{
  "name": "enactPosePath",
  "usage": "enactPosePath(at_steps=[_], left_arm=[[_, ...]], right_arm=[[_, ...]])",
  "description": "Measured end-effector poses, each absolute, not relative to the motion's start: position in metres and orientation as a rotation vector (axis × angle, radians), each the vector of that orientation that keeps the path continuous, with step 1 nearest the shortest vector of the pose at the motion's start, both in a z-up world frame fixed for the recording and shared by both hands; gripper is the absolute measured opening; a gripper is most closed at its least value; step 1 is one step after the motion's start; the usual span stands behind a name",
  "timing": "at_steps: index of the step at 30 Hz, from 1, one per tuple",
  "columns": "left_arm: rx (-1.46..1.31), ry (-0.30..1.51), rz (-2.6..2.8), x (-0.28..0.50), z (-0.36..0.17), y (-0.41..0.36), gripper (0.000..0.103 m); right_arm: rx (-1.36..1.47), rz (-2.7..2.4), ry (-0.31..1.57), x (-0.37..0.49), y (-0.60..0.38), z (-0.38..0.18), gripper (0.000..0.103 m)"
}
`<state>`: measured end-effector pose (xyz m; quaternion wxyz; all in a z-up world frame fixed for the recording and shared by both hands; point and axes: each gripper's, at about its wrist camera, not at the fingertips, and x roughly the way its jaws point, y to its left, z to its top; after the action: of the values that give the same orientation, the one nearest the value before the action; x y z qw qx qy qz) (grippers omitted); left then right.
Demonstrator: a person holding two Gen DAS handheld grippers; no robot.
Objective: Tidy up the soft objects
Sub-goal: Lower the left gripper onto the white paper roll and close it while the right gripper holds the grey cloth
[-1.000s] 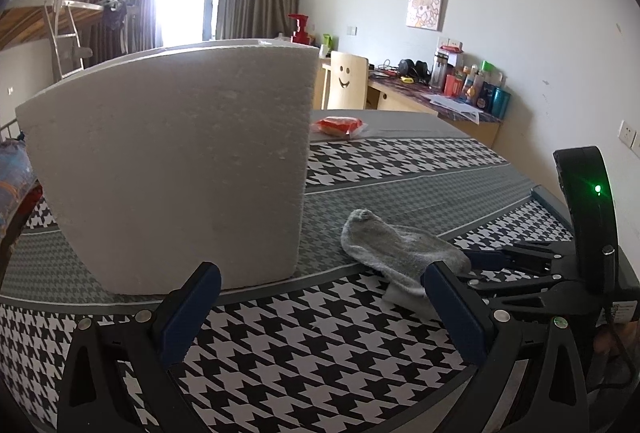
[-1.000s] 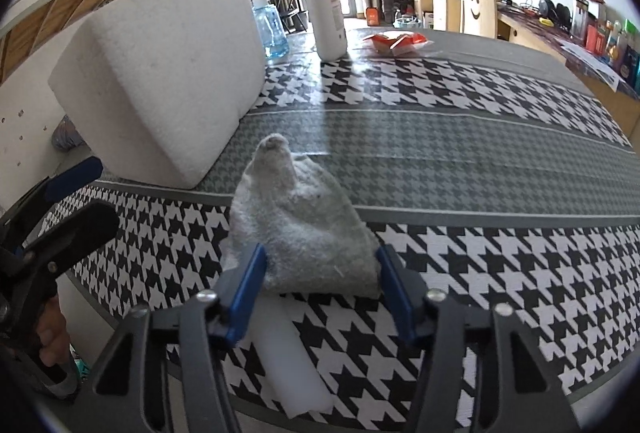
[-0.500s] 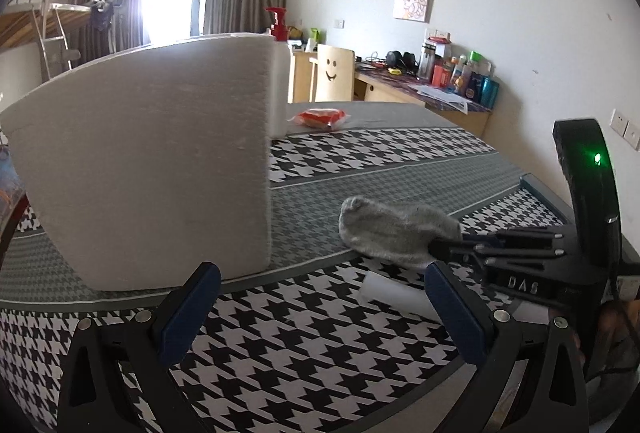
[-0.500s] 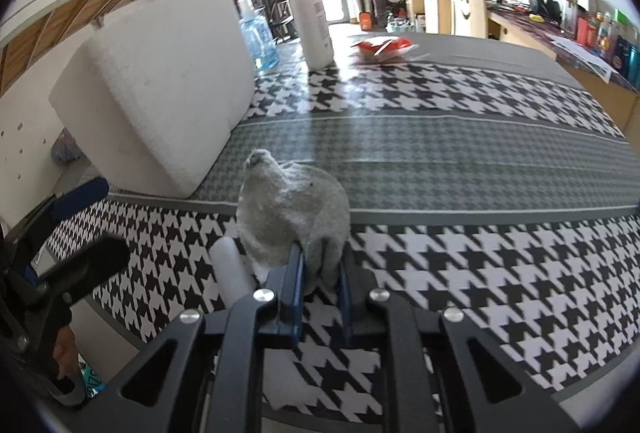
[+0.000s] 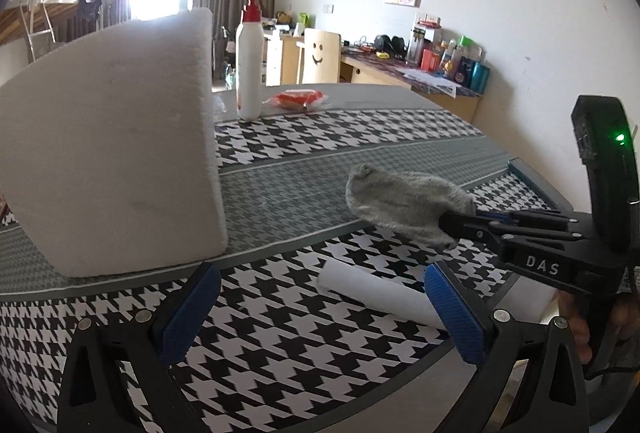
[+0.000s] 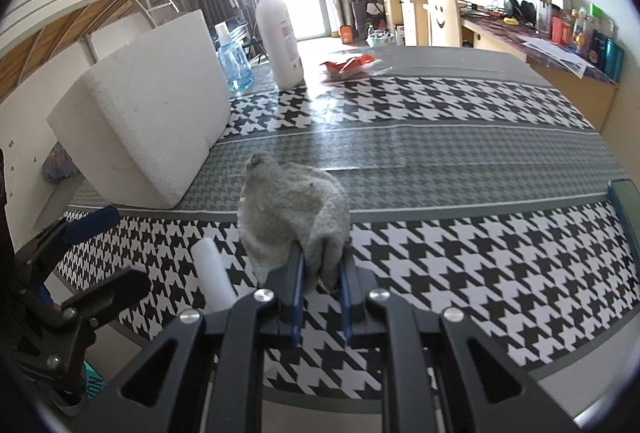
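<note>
A grey sock (image 6: 292, 205) hangs from my right gripper (image 6: 322, 273), which is shut on its near end and holds it just above the houndstooth table. The left wrist view shows the sock (image 5: 404, 203) lifted off the cloth, pinched by the right gripper (image 5: 460, 223). A large white foam block (image 5: 108, 169) stands on the left; it also shows in the right wrist view (image 6: 148, 121). My left gripper (image 5: 320, 309) is open and empty near the table's front edge, right of the block. A white roll (image 5: 376, 293) lies under the sock.
A white pump bottle (image 6: 278, 41), a blue bottle (image 6: 234, 63) and a red packet (image 6: 348, 65) stand at the far side of the table (image 6: 480, 153). A desk with clutter and a smiley chair (image 6: 440, 19) are behind.
My right gripper has shut on the sock and lifted it off the table, baring the white roll beneath. My left gripper has shifted right and stayed open.
</note>
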<state>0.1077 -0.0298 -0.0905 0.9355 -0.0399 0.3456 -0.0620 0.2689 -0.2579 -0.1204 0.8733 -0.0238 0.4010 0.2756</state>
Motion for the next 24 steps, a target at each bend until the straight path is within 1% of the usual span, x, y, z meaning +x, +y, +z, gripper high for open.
enactPosePath(at_steps=[7, 10, 14, 18, 24], left_arm=[[-0.075, 0.759, -0.133, 0.116, -0.097, -0.043, 0.102], [-0.066, 0.775, -0.132, 0.118, -0.100, -0.050, 0.099], [-0.071, 0.818, -0.157, 0.122, -0.106, -0.056, 0.089], [-0.081, 0.877, -0.177, 0.126, -0.114, -0.059, 0.070], [-0.082, 0.898, -0.176, 0.128, -0.115, -0.063, 0.065]], right_arm=[[-0.034, 0.542, 0.830, 0.266, -0.273, -0.119, 0.019], [-0.023, 0.532, 0.824, 0.265, -0.279, -0.118, 0.019], [-0.014, 0.525, 0.821, 0.265, -0.285, -0.118, 0.019], [-0.010, 0.525, 0.816, 0.264, -0.290, -0.118, 0.019], [-0.003, 0.524, 0.813, 0.262, -0.294, -0.118, 0.019]])
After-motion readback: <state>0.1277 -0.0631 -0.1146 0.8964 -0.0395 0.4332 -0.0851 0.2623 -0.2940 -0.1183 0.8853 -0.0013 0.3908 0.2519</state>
